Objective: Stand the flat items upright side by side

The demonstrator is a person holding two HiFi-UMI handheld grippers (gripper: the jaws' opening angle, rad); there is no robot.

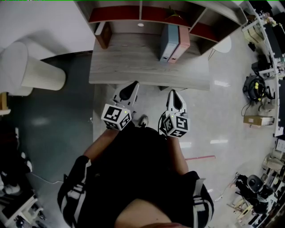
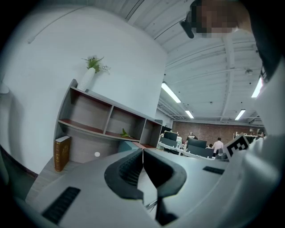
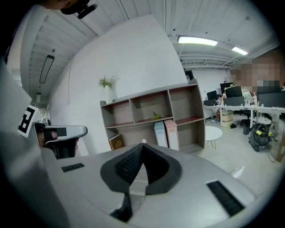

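Observation:
A blue binder [image 1: 168, 43] and a pink binder [image 1: 180, 44] stand upright side by side at the desk's back right; the right gripper view shows the blue binder [image 3: 160, 134] and the pink binder [image 3: 171, 134] under the shelf. A brown book [image 1: 103, 35] stands at the back left, also seen as the brown book [image 2: 62, 152] in the left gripper view. My left gripper [image 1: 132, 86] and right gripper [image 1: 174, 94] hover at the desk's near edge, both shut and empty, well short of the binders.
The grey wooden desk [image 1: 133, 62] carries a shelf unit [image 1: 147, 13] with red-floored cubbies along its back. A white ribbed bin [image 1: 31, 71] stands on the floor to the left, a small round white table [image 1: 222, 44] to the right. Office clutter lines the far right.

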